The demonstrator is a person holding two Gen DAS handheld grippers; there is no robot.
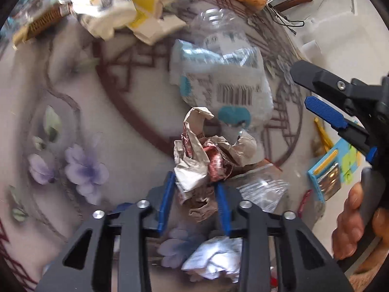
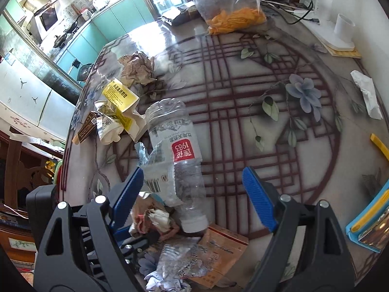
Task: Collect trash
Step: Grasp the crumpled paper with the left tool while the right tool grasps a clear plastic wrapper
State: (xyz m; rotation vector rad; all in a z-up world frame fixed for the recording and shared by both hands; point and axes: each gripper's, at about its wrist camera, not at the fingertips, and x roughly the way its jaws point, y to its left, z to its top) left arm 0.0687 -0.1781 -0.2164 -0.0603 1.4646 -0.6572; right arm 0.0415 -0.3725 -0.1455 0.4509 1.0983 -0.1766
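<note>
My left gripper point(image 1: 194, 182) is shut on a crumpled brown paper wrapper point(image 1: 206, 155) and holds it above the table; the wrapper also shows in the right wrist view point(image 2: 153, 219). A clear plastic bottle point(image 1: 218, 73) with a torn label lies just beyond it, and in the right wrist view the bottle point(image 2: 180, 155) with its red label lies between the open blue fingers point(image 2: 257, 199) of my right gripper point(image 2: 192, 180). The right gripper point(image 1: 323, 95) appears open at the right of the left wrist view.
Yellow and white crumpled cartons point(image 2: 119, 112), crumpled paper point(image 2: 138, 68) and a bag of orange snacks point(image 2: 233, 17) lie on the patterned table point(image 2: 291, 146). A brown box point(image 2: 221, 248), clear wrapper point(image 2: 180, 260), white tissue point(image 2: 367, 92) and blue item point(image 2: 369, 223) lie nearby.
</note>
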